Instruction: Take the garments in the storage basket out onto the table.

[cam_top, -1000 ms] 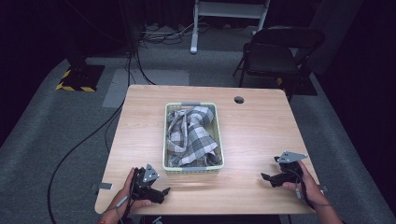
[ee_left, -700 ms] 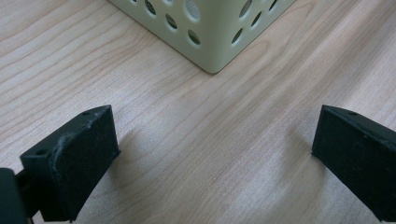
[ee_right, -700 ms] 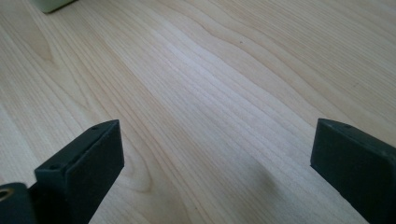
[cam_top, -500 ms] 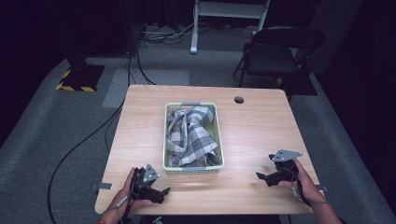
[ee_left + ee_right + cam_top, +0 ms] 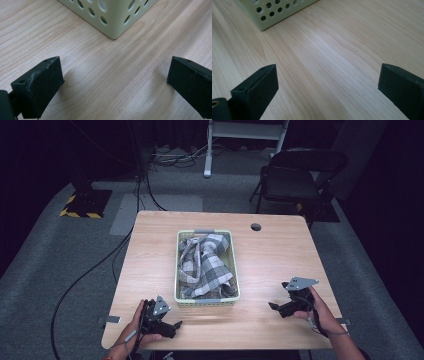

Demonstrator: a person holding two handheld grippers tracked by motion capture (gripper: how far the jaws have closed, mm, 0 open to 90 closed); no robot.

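Both grippers wide, nr basket

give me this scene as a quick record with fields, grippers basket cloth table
left gripper: open, holds nothing, low over the table near the basket's front left corner
right gripper: open, holds nothing, to the right of the basket
basket: pale green, holes in its walls, mid table
cloth: grey and white checked, bunched inside the basket
table: light wood, round hole near the far edge
chair: dark, behind the table
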